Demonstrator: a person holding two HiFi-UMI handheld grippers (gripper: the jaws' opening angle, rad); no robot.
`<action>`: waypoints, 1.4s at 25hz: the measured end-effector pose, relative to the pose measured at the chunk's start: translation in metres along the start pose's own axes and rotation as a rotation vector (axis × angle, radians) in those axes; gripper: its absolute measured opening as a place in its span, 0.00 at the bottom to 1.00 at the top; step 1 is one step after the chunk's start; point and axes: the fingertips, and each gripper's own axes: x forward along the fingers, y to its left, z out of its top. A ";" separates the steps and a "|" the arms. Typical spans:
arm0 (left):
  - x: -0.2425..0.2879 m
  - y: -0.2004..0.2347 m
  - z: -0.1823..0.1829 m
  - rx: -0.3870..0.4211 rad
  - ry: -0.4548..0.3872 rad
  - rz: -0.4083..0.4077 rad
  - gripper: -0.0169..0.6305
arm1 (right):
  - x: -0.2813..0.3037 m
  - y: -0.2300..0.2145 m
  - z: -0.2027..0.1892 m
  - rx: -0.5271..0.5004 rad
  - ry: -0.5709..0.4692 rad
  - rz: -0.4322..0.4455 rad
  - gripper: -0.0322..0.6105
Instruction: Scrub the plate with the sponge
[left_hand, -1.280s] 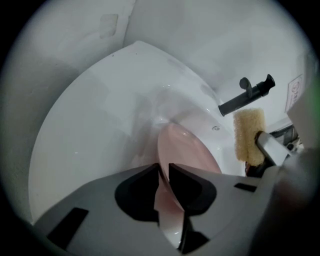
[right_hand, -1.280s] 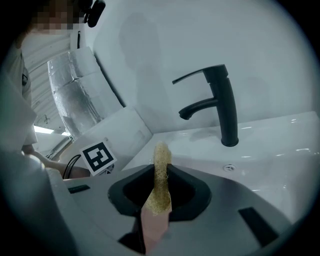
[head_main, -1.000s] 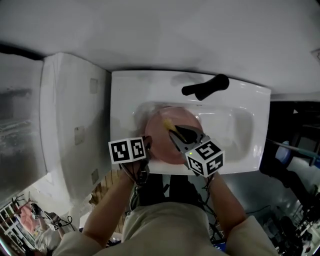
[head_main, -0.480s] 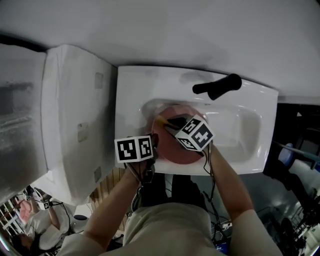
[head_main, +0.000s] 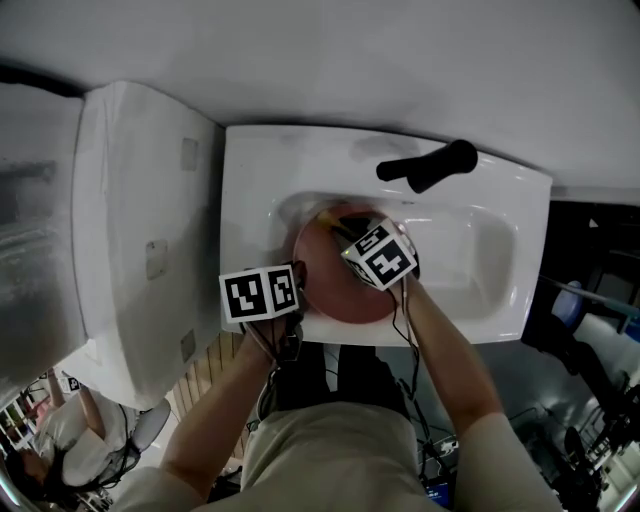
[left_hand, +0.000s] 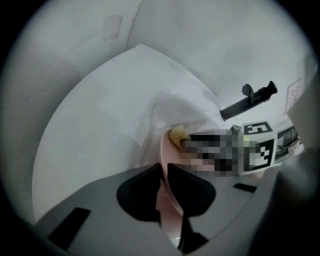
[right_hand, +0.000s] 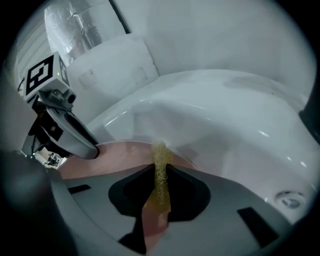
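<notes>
A pink plate (head_main: 335, 295) stands tilted in the left part of the white sink (head_main: 480, 250). My left gripper (head_main: 297, 290) clamps the plate's near left rim (left_hand: 167, 150); its jaws are closing, with the thin rim pressed between them. My right gripper (head_main: 345, 235) is shut on a yellow sponge (right_hand: 160, 167), squeezed flat between the jaws. The sponge's tip (left_hand: 177, 135) touches the plate (right_hand: 115, 155) near its far rim. In the head view the right gripper's marker cube hides most of the sponge.
A black faucet (head_main: 425, 165) sticks out over the sink's back edge. A white cabinet or appliance top (head_main: 140, 230) adjoins the sink on the left. A drain (right_hand: 290, 199) shows in the basin's right part. Dark clutter lies on the floor to the right.
My right gripper has slid the sponge across the plate from near its middle toward the far rim. The left gripper has kept its hold on the plate's rim.
</notes>
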 end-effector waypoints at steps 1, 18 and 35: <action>0.000 0.000 0.000 0.004 -0.003 0.003 0.11 | -0.001 -0.007 -0.003 0.015 0.000 -0.022 0.16; 0.004 0.005 0.011 -0.025 -0.077 0.092 0.07 | -0.060 -0.042 -0.089 -0.040 0.279 -0.196 0.16; 0.011 -0.001 0.015 -0.005 -0.108 0.106 0.06 | -0.086 0.126 -0.071 -0.148 0.238 0.333 0.16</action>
